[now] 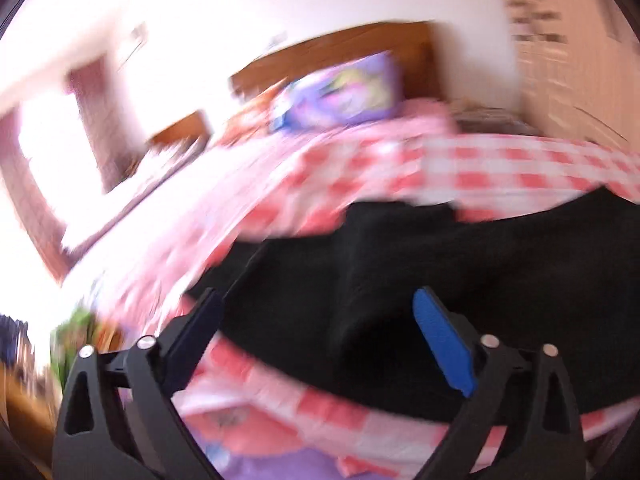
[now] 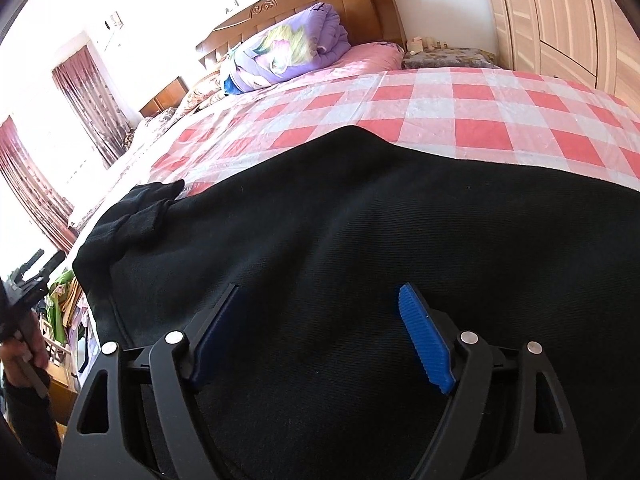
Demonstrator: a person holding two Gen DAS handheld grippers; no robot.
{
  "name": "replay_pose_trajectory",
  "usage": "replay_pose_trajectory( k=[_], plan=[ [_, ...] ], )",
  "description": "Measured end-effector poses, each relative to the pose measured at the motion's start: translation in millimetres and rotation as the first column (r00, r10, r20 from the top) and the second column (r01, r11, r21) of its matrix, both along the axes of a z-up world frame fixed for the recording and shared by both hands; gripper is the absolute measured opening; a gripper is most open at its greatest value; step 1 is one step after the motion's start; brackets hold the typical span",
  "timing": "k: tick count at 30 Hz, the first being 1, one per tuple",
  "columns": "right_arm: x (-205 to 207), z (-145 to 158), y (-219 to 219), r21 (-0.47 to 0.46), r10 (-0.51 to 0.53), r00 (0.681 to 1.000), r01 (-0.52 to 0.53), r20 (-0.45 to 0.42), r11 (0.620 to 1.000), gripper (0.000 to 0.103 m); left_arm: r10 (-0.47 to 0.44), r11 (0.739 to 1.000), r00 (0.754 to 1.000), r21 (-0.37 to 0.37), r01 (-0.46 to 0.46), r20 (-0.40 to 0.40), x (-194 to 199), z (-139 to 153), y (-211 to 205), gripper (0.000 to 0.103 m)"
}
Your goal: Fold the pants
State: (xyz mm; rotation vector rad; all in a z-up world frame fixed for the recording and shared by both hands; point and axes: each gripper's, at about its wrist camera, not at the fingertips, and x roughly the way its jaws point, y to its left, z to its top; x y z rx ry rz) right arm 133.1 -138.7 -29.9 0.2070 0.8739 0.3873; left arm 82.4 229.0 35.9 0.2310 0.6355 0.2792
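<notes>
Black pants (image 2: 360, 220) lie spread across a red-and-white checked sheet (image 2: 460, 100) on a bed, with a bunched end (image 2: 148, 208) at their left. My right gripper (image 2: 320, 290) is open just above the dark cloth, and nothing is pinched between its blue pads (image 2: 424, 340). The left wrist view is blurred. In it my left gripper (image 1: 316, 296) stands wide open over the left part of the pants (image 1: 400, 260), with nothing between its fingers. At the left edge of the right wrist view a hand (image 2: 24, 354) holds the other gripper's handle.
A rolled purple quilt (image 2: 288, 52) lies against the wooden headboard (image 2: 320, 0) at the far end of the bed. A wardrobe (image 2: 560, 20) stands at the right. Curtains (image 2: 88, 100) and a bedside cabinet (image 2: 164, 96) are at the left.
</notes>
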Motion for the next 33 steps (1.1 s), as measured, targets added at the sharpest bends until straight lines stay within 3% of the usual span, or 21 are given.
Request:
replay_pose_trajectory(
  k=[2, 6, 10, 13, 14, 15, 16, 17, 20, 23, 24, 25, 27, 28, 30, 33],
  plan=[
    [-1.0, 0.0, -0.2, 0.0, 0.001, 1.0, -0.001, 0.002, 1.0, 0.078, -0.119, 0.992, 0.99, 0.029, 0.121, -0.076, 23.9, -2.5, -25.9, 0.098],
    [-1.1, -0.1, -3.8, 0.029, 0.002, 1.0, -0.002, 0.0, 1.0, 0.078, -0.159, 0.957, 0.957, 0.201, 0.21, -0.24, 69.4, -34.8, -70.8, 0.098],
    [-0.5, -0.1, -3.8, 0.033, 0.003, 1.0, -0.003, -0.002, 0.999, 0.078, -0.224, 0.939, 0.909, 0.173, 0.298, -0.351, 111.4, -63.4, -83.8, 0.09],
    [-0.8, -0.1, -3.7, 0.035, 0.003, 1.0, -0.003, -0.002, 0.999, 0.078, -0.296, 0.932, 0.872, 0.083, 0.353, -0.391, 128.3, -73.5, -81.1, 0.08],
    [-0.9, -0.2, -4.2, 0.037, 0.003, 1.0, -0.003, -0.002, 0.999, 0.078, -0.31, 0.932, 0.869, 0.059, 0.359, -0.386, 129.9, -75.2, -79.6, 0.071],
    [-1.1, -0.1, -5.0, 0.043, 0.004, 1.0, -0.003, -0.002, 0.999, 0.078, -0.303, 0.936, 0.876, 0.057, 0.349, -0.376, 130.2, -73.9, -76.9, 0.043],
    [-1.2, -0.2, -5.8, 0.048, 0.004, 1.0, -0.004, -0.003, 0.999, 0.078, -0.274, 0.948, 0.902, 0.066, 0.312, -0.335, 127.9, -68.5, -68.9, 0.033],
    [-1.1, -0.2, -6.5, 0.051, 0.004, 1.0, -0.004, -0.003, 0.999, 0.078, -0.288, 0.953, 0.91, 0.008, 0.304, -0.299, 123.7, -61.8, -63.5, 0.016],
    [-1.3, 0.0, -6.3, 0.052, 0.005, 1.0, -0.005, -0.004, 0.999, 0.078, -0.26, 0.956, 0.954, -0.18, 0.232, -0.149, 107.1, -34.5, -24.1, 0.011],
    [-1.3, 0.1, -5.8, 0.049, 0.005, 1.0, -0.005, -0.004, 0.999, 0.078, -0.188, 0.923, 0.982, -0.336, 0.186, 0.029, 81.7, -5.0, 37.4, 0.011],
    [-1.1, 0.0, -5.9, 0.049, 0.005, 1.0, -0.005, -0.004, 0.999, 0.078, -0.148, 0.914, 0.987, -0.375, 0.158, 0.054, 77.8, -0.1, 57.1, 0.011],
    [-1.0, 0.0, -6.0, 0.049, 0.005, 1.0, -0.005, -0.004, 0.999, 0.078, -0.122, 0.902, 0.99, -0.41, 0.138, 0.065, 76.9, 3.2, 74.7, 0.011],
    [-0.9, -0.1, -6.0, 0.048, 0.005, 1.0, -0.005, -0.004, 0.999, 0.078, -0.032, 0.853, 0.996, -0.517, 0.071, 0.083, 68.9, 2.1, 125.5, 0.011],
    [-1.0, 0.0, -5.9, 0.047, 0.005, 1.0, -0.005, -0.004, 0.999, 0.078, 0.02, 0.809, 0.996, -0.587, 0.032, 0.082, 64.6, -4.5, 155.4, 0.011],
    [-0.8, -0.1, -5.8, 0.043, 0.004, 1.0, -0.004, -0.004, 0.999, 0.078, 0.083, 0.753, 0.995, -0.658, -0.027, 0.054, 60.7, -18.1, 193.5, 0.011],
    [-0.7, 0.0, -4.5, 0.036, 0.003, 1.0, -0.003, -0.004, 0.999, 0.078, 0.181, 0.732, 0.983, -0.666, -0.147, -0.018, 52.6, -44.5, 234.0, 0.011]
  ],
)
